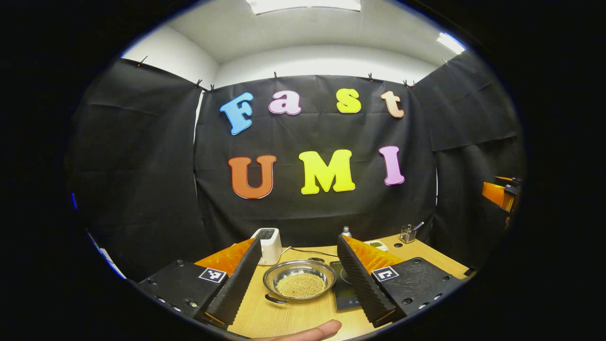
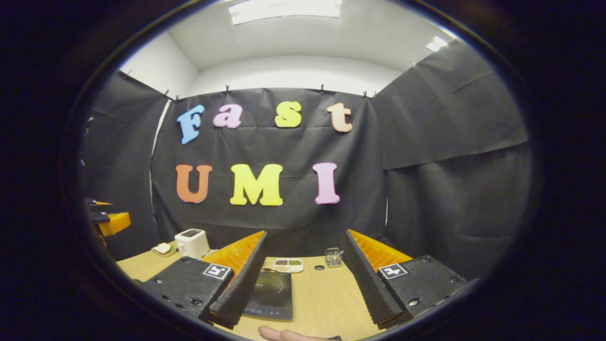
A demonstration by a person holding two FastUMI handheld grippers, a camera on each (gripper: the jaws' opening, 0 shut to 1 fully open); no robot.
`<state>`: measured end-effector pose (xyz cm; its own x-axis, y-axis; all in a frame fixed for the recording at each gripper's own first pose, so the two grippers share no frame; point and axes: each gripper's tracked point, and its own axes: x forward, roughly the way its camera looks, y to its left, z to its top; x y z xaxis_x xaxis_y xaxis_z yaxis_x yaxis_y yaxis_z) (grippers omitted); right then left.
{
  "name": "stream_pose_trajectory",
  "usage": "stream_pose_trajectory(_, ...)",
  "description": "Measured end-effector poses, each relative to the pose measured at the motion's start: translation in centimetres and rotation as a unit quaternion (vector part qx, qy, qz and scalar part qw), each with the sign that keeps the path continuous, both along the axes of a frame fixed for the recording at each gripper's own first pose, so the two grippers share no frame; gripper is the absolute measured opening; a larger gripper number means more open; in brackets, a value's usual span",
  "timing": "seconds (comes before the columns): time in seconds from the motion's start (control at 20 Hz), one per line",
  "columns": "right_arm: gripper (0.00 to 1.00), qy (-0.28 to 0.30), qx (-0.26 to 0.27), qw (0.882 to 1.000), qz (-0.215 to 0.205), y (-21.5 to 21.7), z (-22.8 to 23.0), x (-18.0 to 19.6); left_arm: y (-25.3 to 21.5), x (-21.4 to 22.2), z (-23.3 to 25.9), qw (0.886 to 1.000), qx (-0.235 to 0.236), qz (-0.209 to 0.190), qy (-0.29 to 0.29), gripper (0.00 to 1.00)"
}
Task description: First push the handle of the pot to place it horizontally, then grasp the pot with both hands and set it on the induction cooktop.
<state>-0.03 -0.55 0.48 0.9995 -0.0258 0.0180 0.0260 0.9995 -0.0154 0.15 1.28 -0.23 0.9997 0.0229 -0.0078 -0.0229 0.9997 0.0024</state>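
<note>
While spread wide, both tools above table; toaster behind pot, cooktop beside.

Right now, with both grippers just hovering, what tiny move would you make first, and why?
Probably lower the left hand-held gripper toward the pot's handle to nudge it sideways. The pot sits on the table beside the induction cooktop, not on it, its handle pointing toward the camera. Both grippers are open and above the table, touching nothing.
</note>
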Motion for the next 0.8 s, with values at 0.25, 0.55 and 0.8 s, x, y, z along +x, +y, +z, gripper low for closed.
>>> stream_pose_trajectory(0.25, 0.96, -0.003, 0.001, 1.0, 0.0, -0.1, -0.1, 0.1, 0.5, 0.6, -0.8, 1.0, -0.003, 0.002, 0.007, 0.95)
stream_pose_trajectory(0.55, 0.96, 0.001, 0.002, 1.0, 0.003, -0.1, -0.8, 0.5, 1.7, 1.6, -1.8, 1.0, -0.002, 0.013, 0.017, 0.96)
stream_pose_trajectory(0.8, 0.96, 0.005, 0.001, 1.0, 0.0, 0.0, -1.4, 1.0, 3.5, 3.0, -3.9, 0.998, 0.003, 0.045, 0.04, 0.95)
